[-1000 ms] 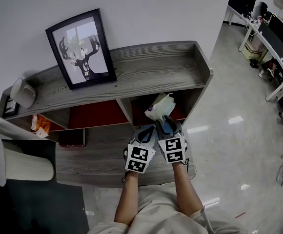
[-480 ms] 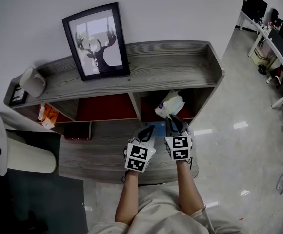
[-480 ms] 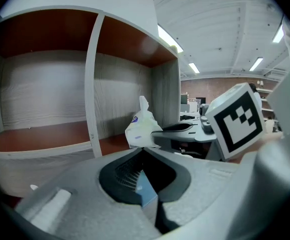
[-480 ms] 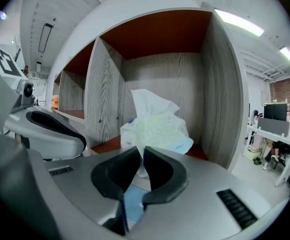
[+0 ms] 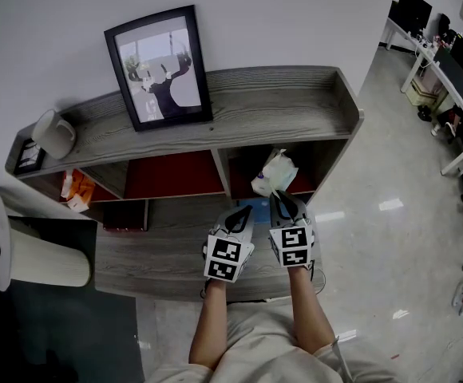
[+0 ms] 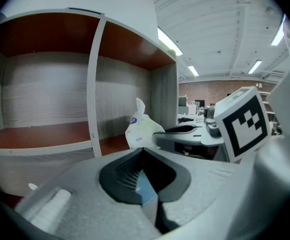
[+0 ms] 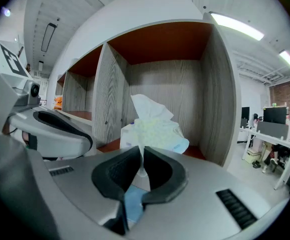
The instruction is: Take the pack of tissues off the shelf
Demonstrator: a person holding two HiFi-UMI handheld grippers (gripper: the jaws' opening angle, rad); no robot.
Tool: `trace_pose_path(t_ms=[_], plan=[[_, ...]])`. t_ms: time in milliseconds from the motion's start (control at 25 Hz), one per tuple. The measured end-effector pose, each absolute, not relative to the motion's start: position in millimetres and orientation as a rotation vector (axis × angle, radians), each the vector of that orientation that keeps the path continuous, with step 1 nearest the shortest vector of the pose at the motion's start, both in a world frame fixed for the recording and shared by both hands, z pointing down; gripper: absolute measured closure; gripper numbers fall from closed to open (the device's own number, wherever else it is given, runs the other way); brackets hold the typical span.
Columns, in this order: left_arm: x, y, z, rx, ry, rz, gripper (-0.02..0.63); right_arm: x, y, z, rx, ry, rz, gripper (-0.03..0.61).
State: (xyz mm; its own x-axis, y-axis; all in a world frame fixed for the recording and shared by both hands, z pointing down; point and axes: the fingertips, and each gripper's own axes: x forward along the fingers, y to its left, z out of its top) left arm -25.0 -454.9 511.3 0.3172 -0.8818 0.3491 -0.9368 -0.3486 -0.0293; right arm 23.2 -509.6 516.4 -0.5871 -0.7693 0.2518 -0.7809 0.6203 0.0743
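The pack of tissues is a soft white wrapper with a tissue sticking up. It stands in the right compartment of the grey wooden shelf. My right gripper reaches into that compartment. Its jaws have just been closing and now pinch the near edge of the pack of tissues. The right gripper points almost level at the back wall. My left gripper hangs beside it on the left, outside the compartment, shut on nothing. From the left gripper the pack of tissues shows a little ahead and to the right.
A framed picture leans on the wall on the shelf's top board, with a white cup at its left end. Orange packets lie in the left compartment. A dark box sits lower down. Office desks stand at the far right.
The right gripper's jaws have closed from wide open onto the near edge of the tissue pack. The left gripper has shifted slightly. The head view has swung a little.
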Motion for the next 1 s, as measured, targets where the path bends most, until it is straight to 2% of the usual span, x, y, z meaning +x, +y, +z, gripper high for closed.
trace_pose_path(t_ms=[520,1000], plan=[[-21.5,-449.1,520.8,2.366,-1.695,0.405,0.604,52.9,-497.5,498.8,1.364,-2.648,-0.021,0.54],[-57.4,-429.0,515.9,2.277,-1.781,0.37,0.604,47.8,-486.7,490.2,1.416,-2.694,0.002,0.54]])
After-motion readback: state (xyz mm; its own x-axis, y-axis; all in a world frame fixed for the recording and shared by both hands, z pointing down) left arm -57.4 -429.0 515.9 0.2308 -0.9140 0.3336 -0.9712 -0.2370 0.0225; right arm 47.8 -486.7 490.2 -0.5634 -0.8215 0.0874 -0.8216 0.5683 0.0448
